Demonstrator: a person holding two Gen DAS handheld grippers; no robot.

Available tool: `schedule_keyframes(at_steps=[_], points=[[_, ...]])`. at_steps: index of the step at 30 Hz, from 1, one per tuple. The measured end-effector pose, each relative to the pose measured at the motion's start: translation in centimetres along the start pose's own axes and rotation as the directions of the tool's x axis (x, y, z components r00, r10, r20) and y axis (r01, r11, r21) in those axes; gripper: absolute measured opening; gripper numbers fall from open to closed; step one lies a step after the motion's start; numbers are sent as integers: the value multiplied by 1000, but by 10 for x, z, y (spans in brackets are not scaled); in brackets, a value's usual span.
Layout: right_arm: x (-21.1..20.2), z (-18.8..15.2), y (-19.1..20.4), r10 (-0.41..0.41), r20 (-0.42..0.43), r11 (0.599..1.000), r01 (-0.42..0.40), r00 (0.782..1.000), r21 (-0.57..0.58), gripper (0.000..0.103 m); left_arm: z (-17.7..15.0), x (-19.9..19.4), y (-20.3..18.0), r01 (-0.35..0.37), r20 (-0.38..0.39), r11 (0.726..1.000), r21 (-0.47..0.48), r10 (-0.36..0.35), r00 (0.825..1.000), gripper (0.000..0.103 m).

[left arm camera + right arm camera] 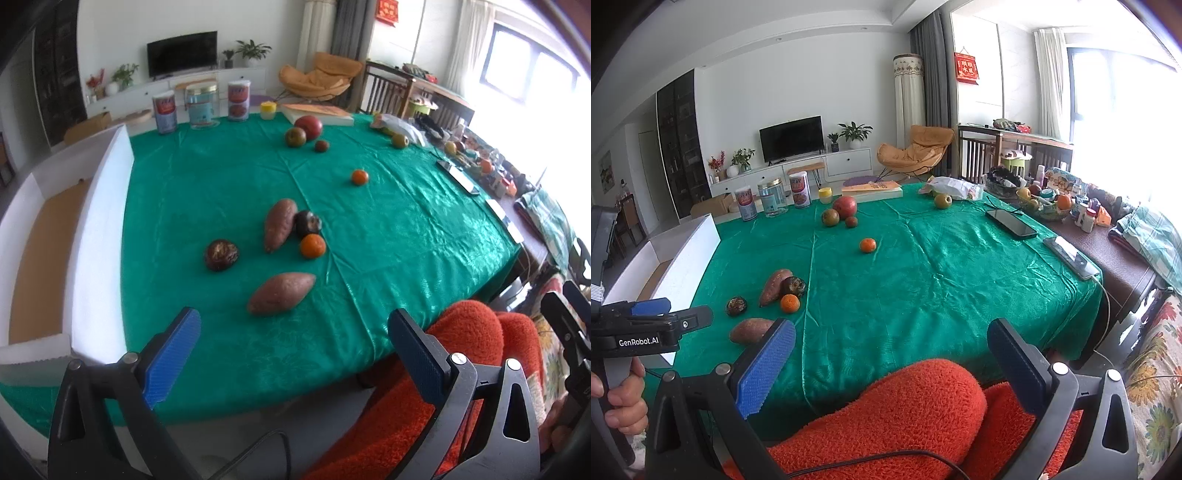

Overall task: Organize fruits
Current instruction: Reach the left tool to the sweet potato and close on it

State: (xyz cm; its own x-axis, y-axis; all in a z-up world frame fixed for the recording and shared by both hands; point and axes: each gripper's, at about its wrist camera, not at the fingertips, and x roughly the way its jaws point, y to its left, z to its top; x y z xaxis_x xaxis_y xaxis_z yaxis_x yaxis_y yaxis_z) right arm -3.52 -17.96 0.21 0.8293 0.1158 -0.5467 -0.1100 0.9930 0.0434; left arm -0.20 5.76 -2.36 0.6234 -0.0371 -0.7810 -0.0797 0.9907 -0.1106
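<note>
Your left gripper [295, 347] & right gripper [892, 354] both gape wide, holding nothing. Nearest sweet potato [281, 293] lies on green cloth [406, 236] just ahead of left fingers; reddish-brown, tapered.

Two brown sweet potatoes [281, 292], two dark round fruits [221, 254] & an orange [312, 246] lie close together, w/ another orange [359, 177] and a red apple [308, 126] farther back.
</note>
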Motion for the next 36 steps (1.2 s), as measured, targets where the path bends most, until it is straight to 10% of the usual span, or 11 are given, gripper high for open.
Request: schedule_keyframes(at_steps=[4,6,8,10,12,14,17,25,36], points=[[16,2,-1,14,-58,1000,-16,998,-27,103,-10,14,24,-29,-68,998,-60,25,997,102],[11,14,-6,-122,-6,983,120,992,-136,103,-9,13,29,-34,-57,997,-71,30,998,102],[-7,33,-18,-402,143,878,425,904,-221,103,-7,9,32,-37,-24,997,-72,36,999,102],[-14,55,-34,-523,172,794,551,835,-257,103,-4,11,33,-52,-3,997,-62,52,999,102],[-3,66,-42,-460,39,841,449,887,-301,103,-2,20,33,-61,-6,996,-58,61,998,102],[13,62,-46,-199,-131,961,167,971,-220,103,-1,31,31,-61,-14,997,-49,60,998,102],[42,31,-40,109,-262,994,-112,959,3,103,-1,50,23,-40,-17,998,42,41,999,102],[59,-16,-5,148,-283,989,-143,948,38,103,6,110,7,59,-147,958,282,-18,989,102],[55,-20,1,143,-268,990,-140,953,31,103,8,149,-15,183,-251,909,374,-90,964,99]])
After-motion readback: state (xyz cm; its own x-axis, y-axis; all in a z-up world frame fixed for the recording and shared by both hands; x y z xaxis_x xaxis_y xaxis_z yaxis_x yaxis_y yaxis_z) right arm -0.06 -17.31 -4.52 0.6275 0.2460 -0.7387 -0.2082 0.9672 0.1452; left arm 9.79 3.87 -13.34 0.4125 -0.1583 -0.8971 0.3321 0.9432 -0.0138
